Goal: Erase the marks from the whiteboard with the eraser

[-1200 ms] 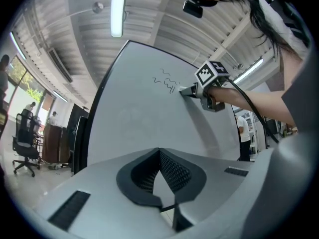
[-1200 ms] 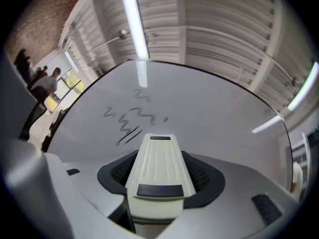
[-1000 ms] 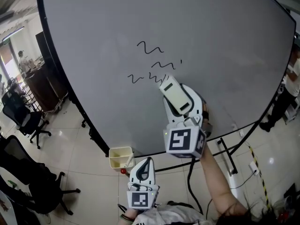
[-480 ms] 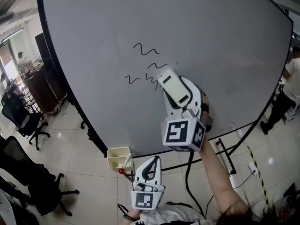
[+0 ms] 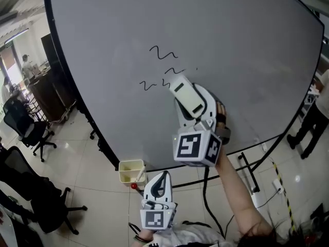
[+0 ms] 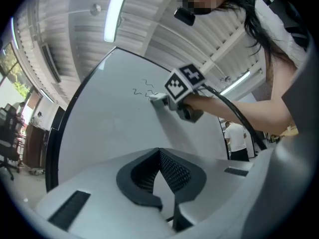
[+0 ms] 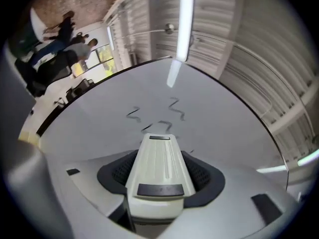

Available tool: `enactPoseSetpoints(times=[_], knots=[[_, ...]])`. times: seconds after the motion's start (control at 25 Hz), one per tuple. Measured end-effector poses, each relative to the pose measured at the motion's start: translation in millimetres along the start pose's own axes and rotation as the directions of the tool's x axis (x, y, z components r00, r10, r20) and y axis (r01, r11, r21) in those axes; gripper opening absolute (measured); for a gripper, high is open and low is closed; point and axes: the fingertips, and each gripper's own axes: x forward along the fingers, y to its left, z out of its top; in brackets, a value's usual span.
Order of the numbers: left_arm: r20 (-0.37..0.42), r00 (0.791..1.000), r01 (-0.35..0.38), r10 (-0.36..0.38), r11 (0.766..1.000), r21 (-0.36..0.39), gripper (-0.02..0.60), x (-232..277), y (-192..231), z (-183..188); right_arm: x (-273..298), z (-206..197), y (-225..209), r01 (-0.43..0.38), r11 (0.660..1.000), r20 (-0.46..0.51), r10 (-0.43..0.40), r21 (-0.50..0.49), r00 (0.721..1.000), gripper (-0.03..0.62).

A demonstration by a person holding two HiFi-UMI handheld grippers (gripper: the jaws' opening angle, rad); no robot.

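A large grey whiteboard (image 5: pixel 247 40) carries black squiggly marks (image 5: pixel 163 52) near its middle, also visible in the right gripper view as marks (image 7: pixel 175 107). My right gripper (image 5: pixel 191 112) is shut on a pale cream eraser (image 5: pixel 185 95), whose front end presses on the board at the lower marks. The eraser (image 7: pixel 156 168) fills the space between the jaws in the right gripper view. My left gripper (image 5: pixel 158 189) hangs low, below the board, shut with nothing between its fingers (image 6: pixel 167 171).
A small cream bin (image 5: pixel 131 171) stands on the tiled floor by the board's lower frame. Black office chairs (image 5: pixel 23 133) stand at the left. A black stand leg (image 5: pixel 249 168) and a cable lie at the right. A person (image 5: pixel 313 112) stands at the far right.
The right gripper has slid the eraser left across the lower marks; part of the squiggle to the right has gone. The left gripper has barely moved.
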Motion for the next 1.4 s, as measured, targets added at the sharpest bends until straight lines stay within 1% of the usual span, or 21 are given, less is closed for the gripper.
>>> enactPoseSetpoints(times=[0.08, 0.16, 0.28, 0.36, 0.44, 0.48, 0.56, 0.6, 0.64, 0.72, 0.8, 0.84, 0.92, 1.0, 1.04, 1.08, 1.2, 1.24, 1.28, 1.32, 1.4], knots=[[0.003, 1.0, -0.006, 0.006, 1.0, 0.009, 0.003, 0, 4, -1, 9, 28, -46, 0.051, 0.988, 0.02, -0.054, 0.145, 0.998, 0.278], [0.004, 1.0, -0.015, 0.015, 1.0, 0.011, 0.003, 0, 6, -1, 9, 35, -47, 0.065, 0.979, 0.023, -0.071, 0.195, 0.997, 0.278], [0.001, 1.0, -0.026, 0.026, 1.0, -0.002, 0.003, -2, 10, 0, 0, 8, 29, -0.005, 1.0, 0.007, 0.005, 0.002, 1.0, 0.278], [-0.002, 1.0, -0.03, 0.03, 1.0, 0.006, 0.003, -3, 13, -1, -2, 0, 46, -0.026, 0.998, 0.004, 0.027, -0.055, 1.0, 0.278], [-0.002, 0.999, -0.037, 0.037, 0.999, 0.012, 0.003, -4, 16, -2, 0, 1, 9, 0.037, 0.997, 0.009, -0.038, 0.07, 0.999, 0.278], [-0.003, 0.999, -0.041, 0.041, 0.999, 0.012, 0.003, -5, 18, -2, 0, 2, -19, 0.089, 0.98, 0.005, -0.091, 0.175, 0.996, 0.278], [-0.007, 0.999, -0.048, 0.048, 0.999, 0.013, 0.003, -8, 22, -1, -1, 5, -56, 0.157, 0.918, -0.018, -0.161, 0.365, 0.987, 0.278], [-0.009, 0.999, -0.051, 0.051, 0.999, 0.011, 0.003, -9, 24, -1, 0, 10, -55, 0.162, 0.906, -0.026, -0.165, 0.391, 0.986, 0.276], [-0.011, 0.998, -0.054, 0.054, 0.999, 0.007, 0.003, -9, 27, -2, 2, 21, -39, 0.147, 0.924, -0.022, -0.149, 0.352, 0.989, 0.276], [-0.012, 0.998, -0.058, 0.058, 0.998, -0.002, 0.003, -7, 29, -4, 10, 54, 19, 0.062, 0.981, 0.018, -0.067, 0.182, 0.998, 0.276], [-0.003, 0.998, -0.056, 0.056, 0.998, -0.007, 0.003, -4, 28, -3, 17, 73, 59, -0.01, 0.997, 0.052, 0.006, 0.077, 0.999, 0.276], [0.002, 0.999, -0.054, 0.054, 0.999, -0.006, 0.003, -4, 26, -2, 17, 70, 58, -0.019, 0.996, 0.056, 0.014, 0.089, 0.998, 0.278], [-0.005, 0.999, -0.052, 0.052, 0.999, 0.001, 0.003, -7, 26, -2, 13, 47, 15, 0.037, 0.97, 0.035, -0.047, 0.239, 0.998, 0.278], [-0.02, 0.998, -0.057, 0.057, 0.998, 0.011, 0.003, -11, 31, -4, 7, 28, -39, 0.13, 0.893, -0.005, -0.142, 0.431, 0.99, 0.278], [-0.024, 0.998, -0.063, 0.063, 0.998, 0.012, 0.003, -12, 35, -6, 6, 29, -48, 0.152, 0.86, -0.015, -0.166, 0.488, 0.986, 0.276], [-0.026, 0.997, -0.069, 0.07, 0.998, 0.009, 0.003, -13, 38, -7, 7, 37, -42, 0.157, 0.858, -0.012, -0.174, 0.489, 0.985, 0.276], [-0.026, 0.996, -0.084, 0.084, 0.996, -0.008, 0.003, -13, 44, -8, 21, 83, 39, 0.06, 0.962, 0.053, -0.077, 0.266, 0.996, 0.276], [-0.024, 0.996, -0.087, 0.087, 0.996, -0.011, 0.003, -12, 45, -8, 23, 91, 58, 0.023, 0.978, 0.063, -0.038, 0.209, 0.997, 0.276], [-0.022, 0.996, -0.091, 0.09, 0.996, -0.015, 0.003, -13, 45, -7, 23, 91, 60, 0.011, 0.979, 0.069, -0.025, 0.202, 0.997, 0.276], [-0.022, 0.995, -0.094, 0.094, 0.995, -0.017, 0.003, -14, 45, -8, 21, 82, 45, 0.027, 0.969, 0.068, -0.045, 0.245, 0.997, 0.278], [-0.033, 0.995, -0.097, 0.097, 0.995, -0.009, 0.003, -18, 48, -10, 13, 51, -8, 0.112, 0.905, 0.022, -0.132, 0.411, 0.991, 0.278]])
